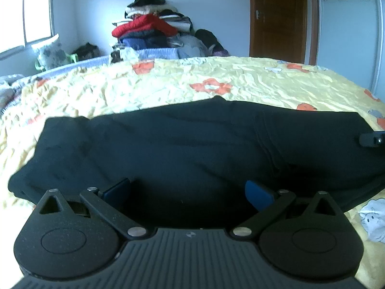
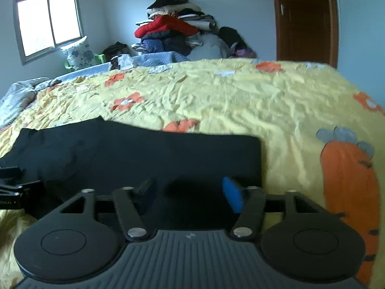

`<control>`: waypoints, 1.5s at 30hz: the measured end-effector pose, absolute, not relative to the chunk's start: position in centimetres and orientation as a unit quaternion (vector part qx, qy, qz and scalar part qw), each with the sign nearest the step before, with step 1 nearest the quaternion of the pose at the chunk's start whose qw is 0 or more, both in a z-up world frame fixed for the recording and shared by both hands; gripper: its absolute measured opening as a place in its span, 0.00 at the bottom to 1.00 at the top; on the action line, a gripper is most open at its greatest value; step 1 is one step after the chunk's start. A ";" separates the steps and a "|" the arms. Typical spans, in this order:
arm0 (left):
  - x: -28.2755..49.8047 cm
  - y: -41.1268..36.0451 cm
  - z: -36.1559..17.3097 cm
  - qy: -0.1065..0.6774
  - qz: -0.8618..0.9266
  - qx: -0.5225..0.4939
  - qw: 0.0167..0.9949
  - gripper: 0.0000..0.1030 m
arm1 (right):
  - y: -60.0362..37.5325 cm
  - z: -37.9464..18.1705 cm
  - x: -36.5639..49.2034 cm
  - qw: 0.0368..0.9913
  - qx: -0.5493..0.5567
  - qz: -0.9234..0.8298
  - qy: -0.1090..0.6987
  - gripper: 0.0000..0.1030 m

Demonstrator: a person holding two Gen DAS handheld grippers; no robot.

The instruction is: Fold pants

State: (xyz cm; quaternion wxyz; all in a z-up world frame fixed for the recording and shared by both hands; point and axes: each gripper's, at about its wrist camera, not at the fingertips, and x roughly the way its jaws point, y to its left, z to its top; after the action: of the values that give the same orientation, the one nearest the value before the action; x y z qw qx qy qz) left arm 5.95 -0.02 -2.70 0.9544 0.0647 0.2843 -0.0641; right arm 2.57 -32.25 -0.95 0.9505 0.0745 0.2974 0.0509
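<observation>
Dark pants on yellow floral bedspread.

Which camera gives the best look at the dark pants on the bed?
The left wrist view: the pants stretch across nearly the whole picture, both ends visible. The right wrist view shows mostly one squared end; the rest runs off left.

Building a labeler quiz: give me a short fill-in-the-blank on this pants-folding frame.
1. The dark pants lie on a ____ bedspread with orange flowers.
2. Both the left gripper and the right gripper are ____.
3. The pile of clothes stands against the wall between the window and the ____.

Missing words: yellow; open; door
</observation>
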 end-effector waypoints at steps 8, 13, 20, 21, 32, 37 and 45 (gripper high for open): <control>6.4 -2.6 -1.1 0.267 -0.103 0.068 0.956 0.99 | -29.6 -2.3 3.2 0.947 -0.007 0.071 0.313 1.00; 9.7 -5.3 0.2 0.282 -0.150 0.035 0.947 1.00 | -29.2 -2.5 2.9 0.948 0.004 0.074 0.311 1.00; 15.7 -8.1 -1.6 0.362 -0.146 0.040 0.920 1.00 | -29.1 -2.4 3.1 0.947 -0.001 0.071 0.313 1.00; 16.3 -8.2 -2.1 0.370 -0.142 0.039 0.917 1.00 | -29.3 -2.4 3.1 0.947 0.000 0.072 0.312 1.00; 16.1 -7.5 -2.7 0.338 -0.122 0.060 0.931 1.00 | -30.0 -2.0 3.1 0.948 0.008 0.063 0.312 1.00; 14.4 -7.0 -3.3 0.305 -0.117 0.061 0.943 1.00 | -30.4 -0.8 4.8 0.944 0.040 0.023 0.326 1.00; 14.4 -6.8 -3.3 0.305 -0.116 0.054 0.944 1.00 | -30.2 -2.5 5.9 0.950 0.013 -0.012 0.313 1.00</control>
State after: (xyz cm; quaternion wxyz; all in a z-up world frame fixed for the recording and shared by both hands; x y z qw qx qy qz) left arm 14.39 -6.77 -3.31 0.9438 0.0539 0.3047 -0.1164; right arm 5.87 -30.23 -2.50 0.9496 0.0127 0.3131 -0.0123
